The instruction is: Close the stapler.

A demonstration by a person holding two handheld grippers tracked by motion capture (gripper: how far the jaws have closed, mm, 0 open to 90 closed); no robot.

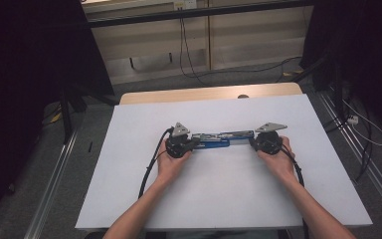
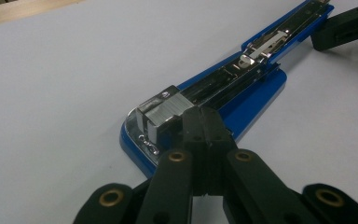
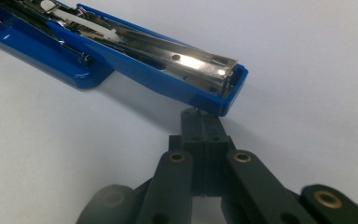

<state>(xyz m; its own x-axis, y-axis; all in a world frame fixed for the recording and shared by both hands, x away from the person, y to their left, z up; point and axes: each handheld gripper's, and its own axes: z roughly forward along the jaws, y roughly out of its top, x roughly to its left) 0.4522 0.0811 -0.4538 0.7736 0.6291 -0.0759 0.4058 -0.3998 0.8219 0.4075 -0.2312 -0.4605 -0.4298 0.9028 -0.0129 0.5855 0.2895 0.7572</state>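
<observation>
A blue stapler (image 1: 223, 138) lies swung open and flat in the middle of the white table top (image 1: 219, 199). Its metal staple channel faces up (image 2: 242, 70). My left gripper (image 1: 195, 143) is shut, and its joined tips (image 2: 200, 119) rest against the block of staples at the stapler's left end. Nothing sits between its jaws. At the other end, my right gripper (image 1: 252, 141) is also shut, its tips (image 3: 204, 119) just under the end of the blue top arm (image 3: 158, 70). The right gripper's tips (image 2: 345, 28) also appear far off in the left gripper view.
A wooden strip (image 1: 204, 93) runs along the table's far edge. Beyond it are a pale cabinet (image 1: 199, 45) and hanging cables (image 1: 186, 55). Metal rails (image 1: 363, 159) and more cables lie on the floor at the right. A black cable (image 1: 149, 169) trails from the left gripper.
</observation>
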